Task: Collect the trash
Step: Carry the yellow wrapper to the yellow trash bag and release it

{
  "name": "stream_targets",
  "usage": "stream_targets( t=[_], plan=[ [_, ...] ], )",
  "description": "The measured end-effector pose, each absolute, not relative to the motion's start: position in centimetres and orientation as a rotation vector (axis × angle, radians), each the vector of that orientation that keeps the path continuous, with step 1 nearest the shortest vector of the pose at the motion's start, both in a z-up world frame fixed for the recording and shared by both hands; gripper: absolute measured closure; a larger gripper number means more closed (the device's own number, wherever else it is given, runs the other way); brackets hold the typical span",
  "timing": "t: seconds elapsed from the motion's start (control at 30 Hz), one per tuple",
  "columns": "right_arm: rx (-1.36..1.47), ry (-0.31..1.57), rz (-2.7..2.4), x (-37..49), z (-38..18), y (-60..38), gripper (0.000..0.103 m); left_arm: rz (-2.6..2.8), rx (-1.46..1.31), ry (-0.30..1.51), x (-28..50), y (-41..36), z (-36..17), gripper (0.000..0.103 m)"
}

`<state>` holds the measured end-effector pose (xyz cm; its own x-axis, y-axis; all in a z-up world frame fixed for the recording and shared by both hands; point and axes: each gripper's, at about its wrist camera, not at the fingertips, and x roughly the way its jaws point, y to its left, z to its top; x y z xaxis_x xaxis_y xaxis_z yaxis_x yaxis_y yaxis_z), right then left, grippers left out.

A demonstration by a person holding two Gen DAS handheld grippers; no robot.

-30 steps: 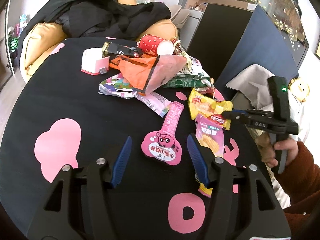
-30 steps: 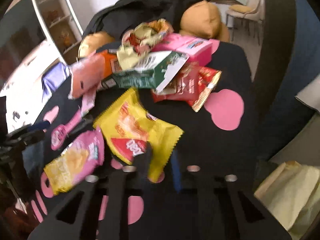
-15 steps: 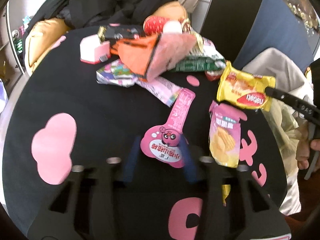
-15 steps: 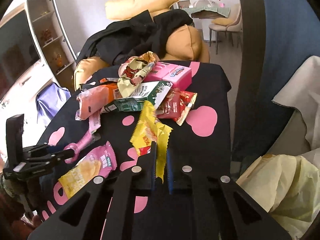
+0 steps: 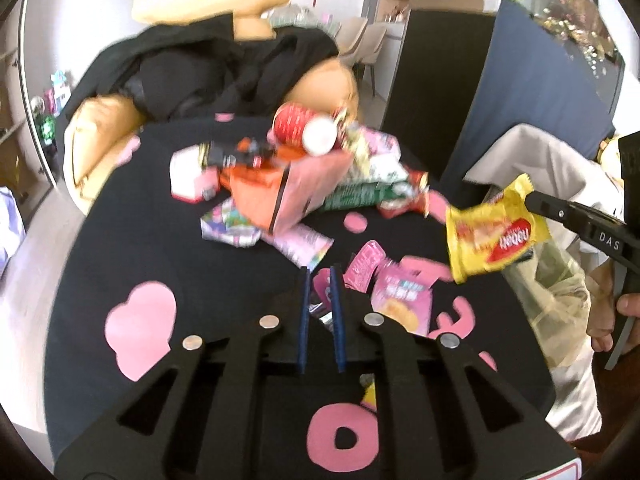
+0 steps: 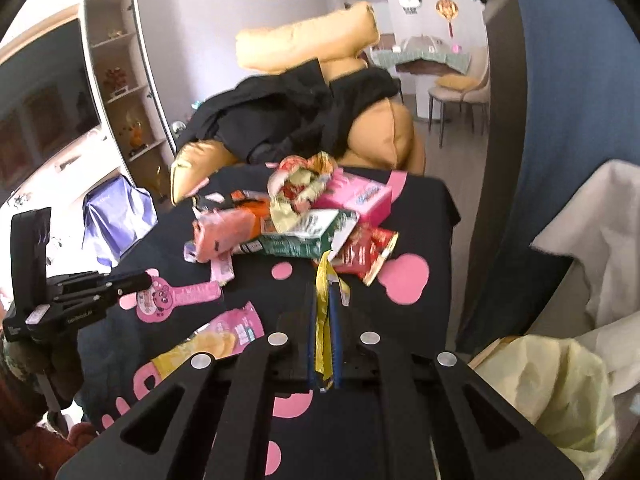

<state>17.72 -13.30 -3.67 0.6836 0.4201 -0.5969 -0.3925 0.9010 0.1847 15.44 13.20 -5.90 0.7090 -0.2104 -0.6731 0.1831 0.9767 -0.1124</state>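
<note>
Two grippers now each hold a piece of trash: the right gripper, whose jaws a second ago were just closing on the yellow snack wrapper flat on the black table, has lifted it clear and carries it toward the yellowish bag beside the table, while the left gripper, wide open a second ago, has narrowed onto the pink lollipop-shaped pack. Crinkled and glossy, the wrapper hangs edge-on from the shut jaws. One item is thus judged nearly binned, with a heap of wrappers remaining.
</note>
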Motion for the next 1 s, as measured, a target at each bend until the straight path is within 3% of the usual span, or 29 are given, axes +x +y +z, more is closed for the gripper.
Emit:
stream_targets(
  t=[0.3,0.6,0.83,1.0],
  plan=[
    [0.012,0.550,0.404,13.4,0.8,-17.7,0.096,-0.295,0.017,0.619,14.2,8.6,-0.1,0.093],
    [-0.018,0.475,0.267,10.5,4.0,-25.1,0.096,-0.520,0.039,0.603,15.7,-1.7,1.9,0.093],
    [-0.010,0.454,0.109,8.8,5.0,-32.4,0.096,-0.698,0.089,0.657,17.4,-11.1,0.0,0.093],
    [0.007,0.466,0.076,8.7,4.3,-35.0,0.096,-0.782,0.112,0.801,19.3,-16.6,-4.5,0.093]
  ],
)
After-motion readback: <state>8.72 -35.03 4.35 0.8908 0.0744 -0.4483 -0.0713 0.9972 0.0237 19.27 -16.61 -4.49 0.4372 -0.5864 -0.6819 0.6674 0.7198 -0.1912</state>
